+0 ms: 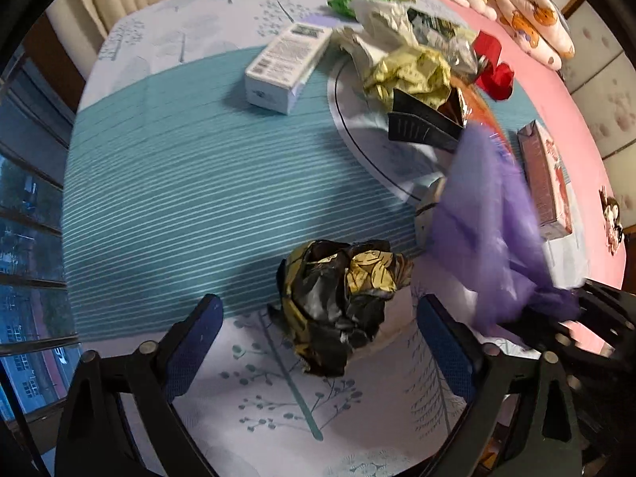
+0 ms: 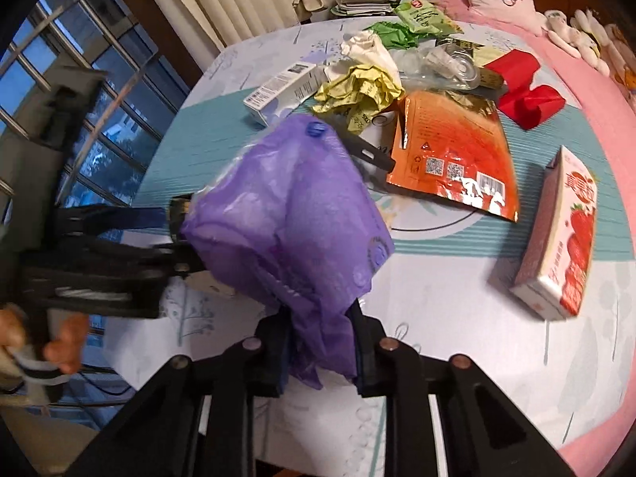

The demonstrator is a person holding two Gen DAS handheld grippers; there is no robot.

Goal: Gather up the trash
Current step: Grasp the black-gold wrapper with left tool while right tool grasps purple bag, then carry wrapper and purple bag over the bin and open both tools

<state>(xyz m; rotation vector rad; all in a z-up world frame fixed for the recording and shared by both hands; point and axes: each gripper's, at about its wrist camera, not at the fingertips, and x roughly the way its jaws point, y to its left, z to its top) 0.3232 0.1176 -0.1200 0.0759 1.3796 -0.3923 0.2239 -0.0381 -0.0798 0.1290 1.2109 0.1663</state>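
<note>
Purple thin plastic bag [image 2: 294, 214] hangs pinched in the right gripper [image 2: 318, 342]; the left gripper [image 1: 318, 334] (jaws wide) straddles a crumpled black-and-gold foil wrapper [image 1: 342, 302] at lower centre.

trash bag [image 2: 294, 214]: translucent purple
crumpled wrapper [image 1: 342, 306]: black and gold
tablecloth [image 1: 179, 198]: teal with pale stripes, tree prints
pouch [image 2: 457, 151]: orange
carton [image 2: 564, 238]: pink-white, red strawberries
</note>
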